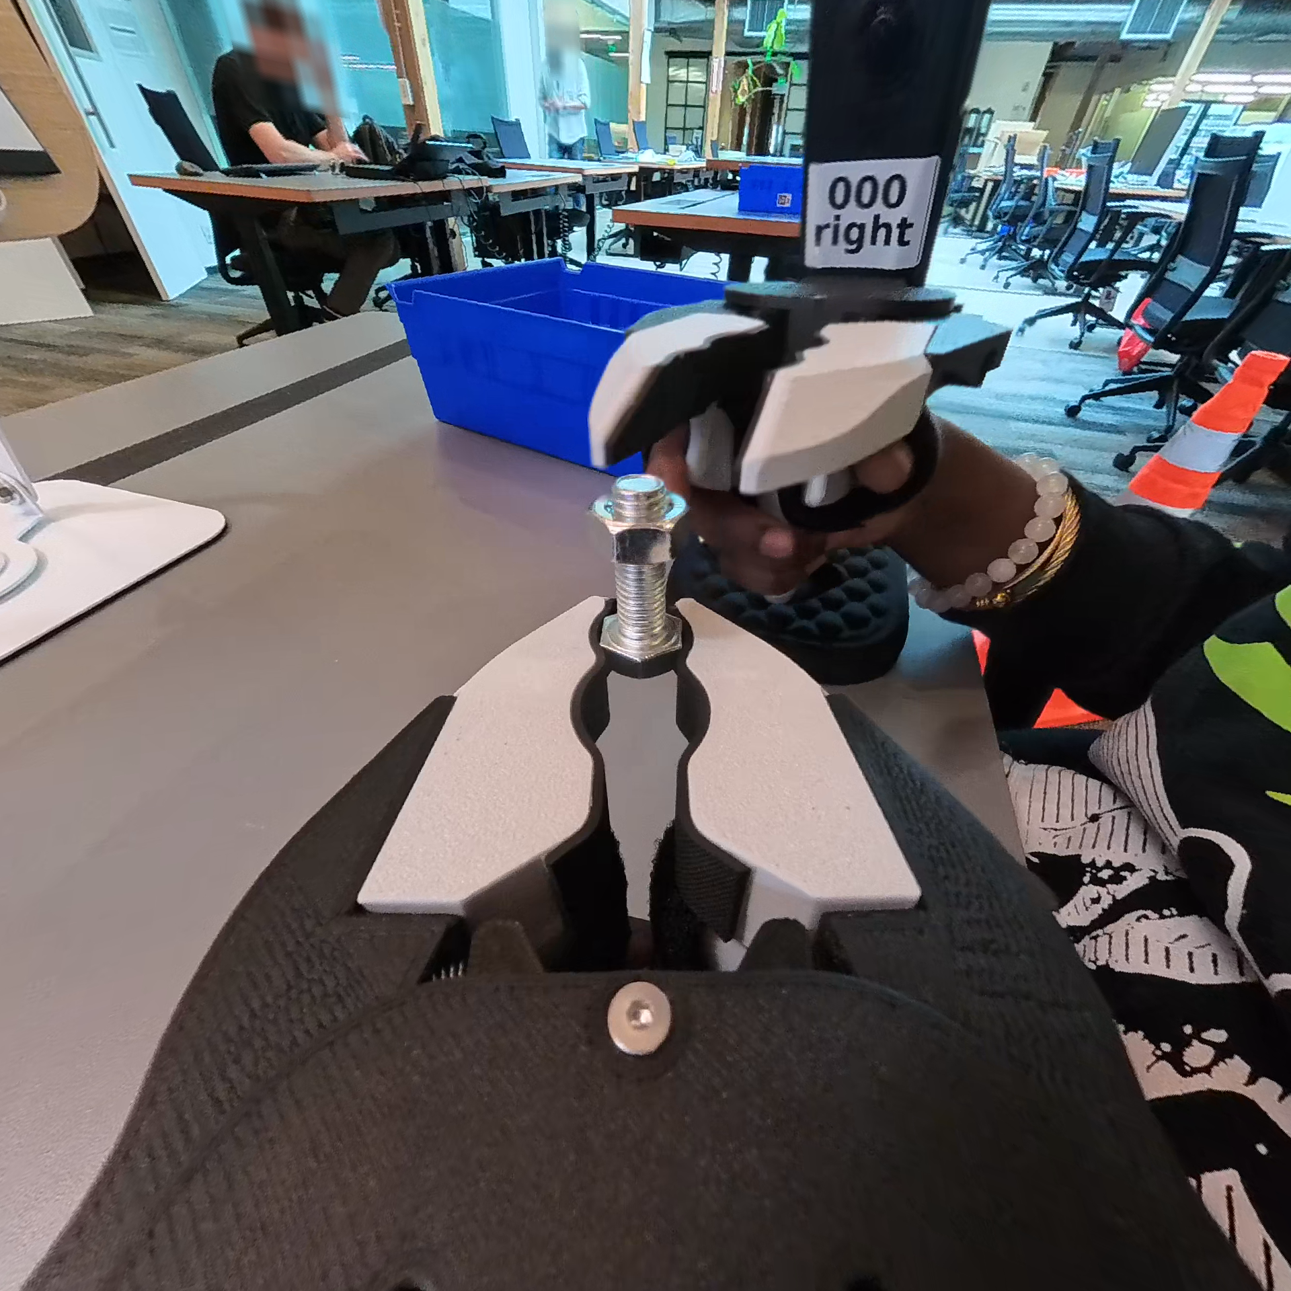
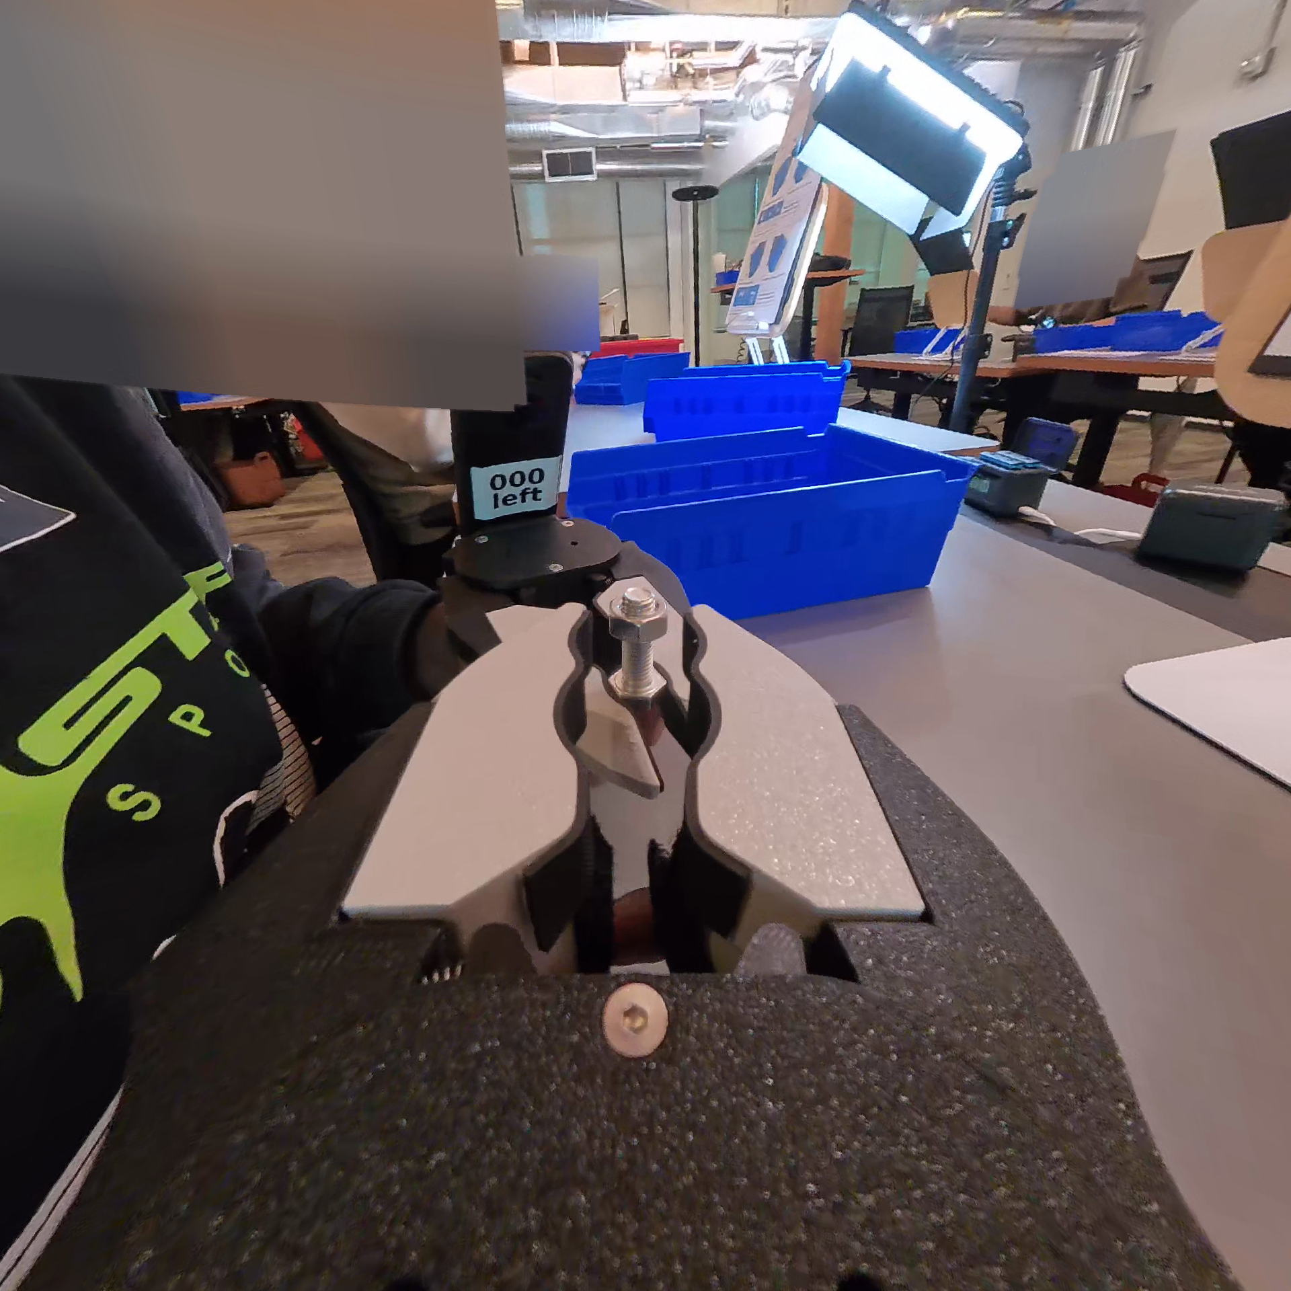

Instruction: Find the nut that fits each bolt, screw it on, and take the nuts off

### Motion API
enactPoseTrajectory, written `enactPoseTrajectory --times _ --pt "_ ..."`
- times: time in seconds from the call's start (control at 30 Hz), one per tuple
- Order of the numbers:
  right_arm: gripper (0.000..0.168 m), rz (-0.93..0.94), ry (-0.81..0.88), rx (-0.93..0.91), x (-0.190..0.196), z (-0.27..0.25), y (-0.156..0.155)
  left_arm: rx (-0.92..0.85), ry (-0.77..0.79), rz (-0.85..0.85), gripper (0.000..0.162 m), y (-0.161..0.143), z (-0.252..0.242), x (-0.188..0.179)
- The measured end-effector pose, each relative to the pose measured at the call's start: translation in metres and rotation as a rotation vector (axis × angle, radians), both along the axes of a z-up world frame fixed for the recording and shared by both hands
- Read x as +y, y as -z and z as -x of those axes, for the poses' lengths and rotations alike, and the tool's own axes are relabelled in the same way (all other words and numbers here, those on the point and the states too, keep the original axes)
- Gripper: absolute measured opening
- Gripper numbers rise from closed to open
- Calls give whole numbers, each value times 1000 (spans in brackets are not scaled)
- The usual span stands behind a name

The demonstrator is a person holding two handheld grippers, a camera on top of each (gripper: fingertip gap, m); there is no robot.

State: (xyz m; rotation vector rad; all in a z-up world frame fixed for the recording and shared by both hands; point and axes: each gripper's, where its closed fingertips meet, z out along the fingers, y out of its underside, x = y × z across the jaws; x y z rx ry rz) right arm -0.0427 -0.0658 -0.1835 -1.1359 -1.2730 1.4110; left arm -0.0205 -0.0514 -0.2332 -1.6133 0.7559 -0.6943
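The bolt (image 1: 639,580) is being held upright by the left gripper (image 1: 641,646), w/ its hex head clamped in the notch between the two pale fingertips; jaws are closed down to approx the head's width. A flanged nut (image 1: 637,513) is sitting near the top of the threaded shank, w/ only the shank's end showing above it.

In the right wrist view, the same bolt (image 2: 634,646) is being seen through the gap of the right gripper (image 2: 639,629). Its fingers are parted wider than the nut (image 2: 636,618) and nothing is being gripped; whether the tips are touching the nut can't be told. In the left wrist view the right gripper (image 1: 705,447) is being held just beside and above the nut, by a hand (image 1: 803,531) w/ beaded bracelets.

A blue bin (image 1: 531,356) is standing on the grey table (image 1: 279,629) behind the bolt, well apart from it.
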Motion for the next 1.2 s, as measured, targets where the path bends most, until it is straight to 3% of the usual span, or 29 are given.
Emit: enactPoseTrajectory --times 0.23,0.57,0.83,1.2 --pt "36 -31 -54 -35 -12 19 6 13 9 -1 14 1 -2 -1" --pt "11 -6 -101 -8 -13 -4 -1 -17 -11 10 14 -1 2 1" --pt "34 -12 -42 -12 -5 12 3 0 1 6 14 0 0 -1" --pt "33 -24 -73 -20 -11 16 6 4 14 4 14 0 -1 -2"
